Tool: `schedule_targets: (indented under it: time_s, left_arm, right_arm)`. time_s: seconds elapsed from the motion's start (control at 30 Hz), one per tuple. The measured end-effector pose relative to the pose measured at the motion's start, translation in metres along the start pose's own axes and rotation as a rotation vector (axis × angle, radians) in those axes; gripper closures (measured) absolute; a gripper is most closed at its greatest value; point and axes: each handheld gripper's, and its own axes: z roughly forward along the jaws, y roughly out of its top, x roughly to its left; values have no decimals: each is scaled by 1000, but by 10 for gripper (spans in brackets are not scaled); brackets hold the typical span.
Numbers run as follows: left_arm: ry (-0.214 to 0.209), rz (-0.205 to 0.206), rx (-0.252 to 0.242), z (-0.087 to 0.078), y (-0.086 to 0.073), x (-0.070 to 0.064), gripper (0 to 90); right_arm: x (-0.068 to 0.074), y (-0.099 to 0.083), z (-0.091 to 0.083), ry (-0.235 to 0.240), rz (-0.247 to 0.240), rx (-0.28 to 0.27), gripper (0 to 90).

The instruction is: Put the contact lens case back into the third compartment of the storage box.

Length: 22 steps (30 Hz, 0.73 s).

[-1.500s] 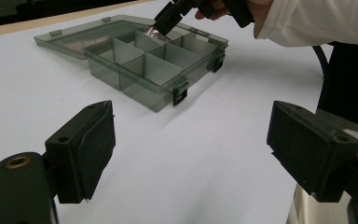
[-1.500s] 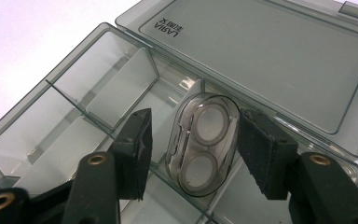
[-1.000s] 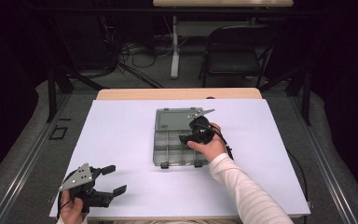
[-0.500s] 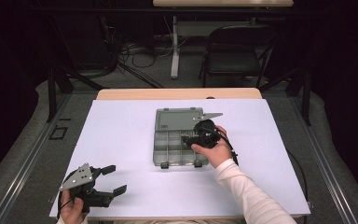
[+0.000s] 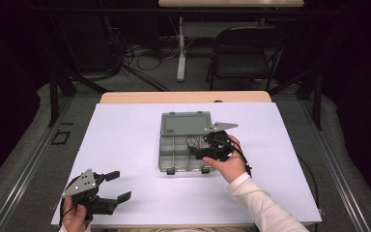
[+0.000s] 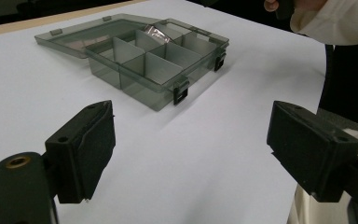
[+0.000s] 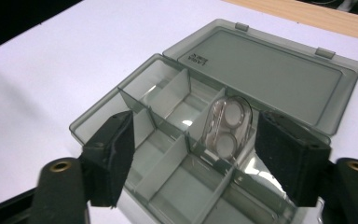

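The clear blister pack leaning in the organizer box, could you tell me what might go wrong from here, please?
The clear blister pack stands tilted against a divider rather than lying flat, so it might tip or keep the lid from closing. The right gripper hovers open just above the organizer box; a low move could knock the thin dividers or shove the light box across the table. The left gripper is far off, so nothing steadies the box.

A white sheet (image 5: pixel 125 145) covers the wooden table (image 5: pixel 183 97), whose bare edge shows at twelve o'clock. Beyond it the room is dark: a black folding chair (image 5: pixel 244 60) stands at one o'clock, cables (image 5: pixel 135 60) tangle on the grey floor (image 5: pixel 29 145) at eleven, beside a pale table leg (image 5: pixel 181 50)
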Motion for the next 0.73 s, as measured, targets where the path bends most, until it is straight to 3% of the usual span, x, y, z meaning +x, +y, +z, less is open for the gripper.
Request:
schedule_targets:
  time_s: [0.2,0.73]
  left_arm:
    - [0,1,1,0,0,0,158]
    - [0,-1,2,1,0,0,157]
  right_arm:
    - [4,-7,-13,21,-1,-13,250]
    - [16,-35,-50,17,-17,-79,195]
